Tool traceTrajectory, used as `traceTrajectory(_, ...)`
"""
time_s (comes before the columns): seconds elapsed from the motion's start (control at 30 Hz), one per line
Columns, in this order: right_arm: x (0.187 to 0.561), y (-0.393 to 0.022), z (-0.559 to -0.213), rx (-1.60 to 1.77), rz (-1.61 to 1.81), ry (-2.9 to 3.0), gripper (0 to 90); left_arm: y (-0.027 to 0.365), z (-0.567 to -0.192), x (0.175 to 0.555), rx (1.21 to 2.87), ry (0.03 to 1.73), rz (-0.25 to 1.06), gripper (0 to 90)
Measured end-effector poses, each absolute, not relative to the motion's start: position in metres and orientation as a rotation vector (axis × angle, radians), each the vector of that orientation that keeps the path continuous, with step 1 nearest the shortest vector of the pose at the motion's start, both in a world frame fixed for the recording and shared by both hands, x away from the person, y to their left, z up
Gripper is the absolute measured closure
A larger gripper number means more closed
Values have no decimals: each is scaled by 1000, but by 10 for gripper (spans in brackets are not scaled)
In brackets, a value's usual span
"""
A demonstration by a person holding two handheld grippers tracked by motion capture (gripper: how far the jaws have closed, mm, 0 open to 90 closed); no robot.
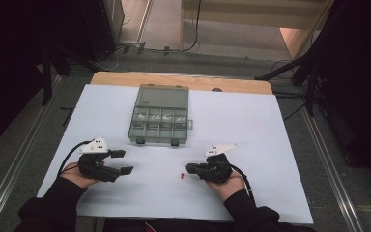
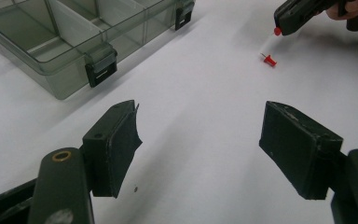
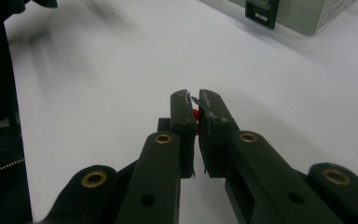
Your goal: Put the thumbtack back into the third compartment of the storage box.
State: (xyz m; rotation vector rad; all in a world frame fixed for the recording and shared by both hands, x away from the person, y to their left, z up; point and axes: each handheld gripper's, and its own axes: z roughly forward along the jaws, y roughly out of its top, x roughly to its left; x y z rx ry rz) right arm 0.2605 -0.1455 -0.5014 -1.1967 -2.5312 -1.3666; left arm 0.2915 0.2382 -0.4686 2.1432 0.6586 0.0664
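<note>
A clear compartment box [image 1: 159, 126] stands open at the middle of the white sheet [image 1: 251, 121], its lid [image 1: 161, 96] laid back. In the high view my left gripper [image 1: 124, 162] rests at the front left, open with nothing between its fingers; its own view has the jaws spread wide [image 2: 200, 135] over bare sheet. My right gripper [image 1: 189, 168] lies at the front right, shut on a small red pushpin [image 3: 195, 115]; the pin's red head [image 2: 277, 31] pokes from its tip [image 2: 286, 18]. A second red pushpin [image 1: 181, 176] [image 2: 269, 59] lies on the sheet just below that tip.
The box's compartments hold small pale items [image 1: 154, 117]. Two dark latches [image 2: 100, 68] sit on the box's front wall. The wooden table edge [image 1: 183, 79] runs behind the sheet, with cables and floor beyond.
</note>
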Motion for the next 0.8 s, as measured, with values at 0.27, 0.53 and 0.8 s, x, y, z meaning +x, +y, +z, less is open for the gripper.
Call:
traceTrajectory(0.27, 269, -146, -493, -1204, -1407, -2516, 868, 238, -469, 292, 2142, 655, 65, 269)
traceTrajectory(0.53, 280, -143, -487, -1219, -1420, -2515, 868, 237, -470, 292, 2145, 649, 66, 269)
traceTrajectory(0.8, 289, -146, -482, -1250, -1428, -2494, 868, 237, -470, 292, 2148, 653, 62, 269)
